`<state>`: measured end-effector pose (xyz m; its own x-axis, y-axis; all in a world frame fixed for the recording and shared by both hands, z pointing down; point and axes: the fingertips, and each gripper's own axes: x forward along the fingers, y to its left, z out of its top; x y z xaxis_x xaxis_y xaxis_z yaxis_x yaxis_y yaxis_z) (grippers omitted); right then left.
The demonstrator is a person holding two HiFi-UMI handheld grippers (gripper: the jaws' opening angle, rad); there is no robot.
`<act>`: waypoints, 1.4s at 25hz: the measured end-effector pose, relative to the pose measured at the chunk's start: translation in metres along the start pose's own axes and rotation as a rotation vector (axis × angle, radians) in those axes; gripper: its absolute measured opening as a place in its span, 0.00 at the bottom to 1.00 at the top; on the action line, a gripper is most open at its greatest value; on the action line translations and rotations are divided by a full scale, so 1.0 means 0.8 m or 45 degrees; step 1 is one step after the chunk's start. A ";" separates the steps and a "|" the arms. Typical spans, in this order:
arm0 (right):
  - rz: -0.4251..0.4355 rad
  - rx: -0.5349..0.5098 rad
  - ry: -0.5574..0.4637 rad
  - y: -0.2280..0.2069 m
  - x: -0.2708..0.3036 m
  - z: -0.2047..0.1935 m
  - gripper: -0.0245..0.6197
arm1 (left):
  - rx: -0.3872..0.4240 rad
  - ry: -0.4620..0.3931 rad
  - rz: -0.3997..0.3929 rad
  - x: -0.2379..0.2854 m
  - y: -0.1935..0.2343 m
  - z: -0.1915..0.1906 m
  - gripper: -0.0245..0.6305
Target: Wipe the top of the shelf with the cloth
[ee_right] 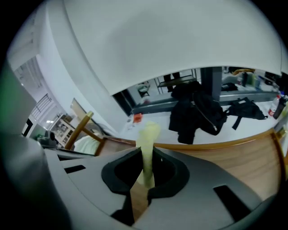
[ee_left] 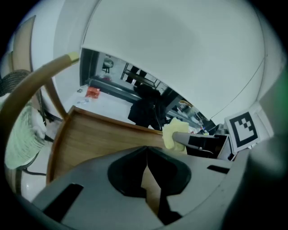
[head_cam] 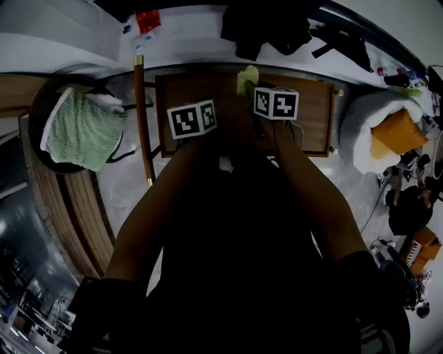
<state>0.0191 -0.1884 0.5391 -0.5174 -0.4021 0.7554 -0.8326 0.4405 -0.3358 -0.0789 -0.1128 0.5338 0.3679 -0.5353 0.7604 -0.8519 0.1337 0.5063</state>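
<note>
Head view places both grippers over the brown rectangular wooden shelf top (head_cam: 315,117), but their fingers are indistinct there; the gripper views expose them. Count: 2 grippers, 1 pale yellow cloth (ee_right: 146,139), 1 shelf. Right gripper (ee_right: 145,155): fingers clamped on the cloth (upright between them, near the shelf's far edge). Left gripper (ee_left: 146,155): fingers pressed together, holding nothing.

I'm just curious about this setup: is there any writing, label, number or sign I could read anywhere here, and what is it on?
No words or numbers can be read anywhere.
Left marker cube and right marker cube: black-and-white square patterns, no letters.
Red packet: any print is too small to read.
Small items at the far right: too small and blurred to read.
Yellow cloth: plain, no print.
</note>
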 end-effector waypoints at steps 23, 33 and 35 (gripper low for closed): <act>0.431 -0.321 0.294 0.282 0.189 -0.089 0.11 | -0.105 -0.061 -0.008 -0.136 0.117 -0.003 0.06; 0.357 -0.502 0.302 0.253 0.178 -0.087 0.11 | -0.102 -0.043 0.011 -0.121 0.114 -0.011 0.06; 0.348 -0.489 0.304 0.240 0.172 -0.088 0.11 | -0.108 -0.042 0.010 -0.113 0.109 -0.010 0.06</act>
<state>-0.1978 -0.1030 0.6181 -0.6087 -0.0574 0.7913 -0.5181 0.7841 -0.3416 -0.1831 -0.0465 0.5125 0.3474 -0.5608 0.7516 -0.8196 0.2078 0.5339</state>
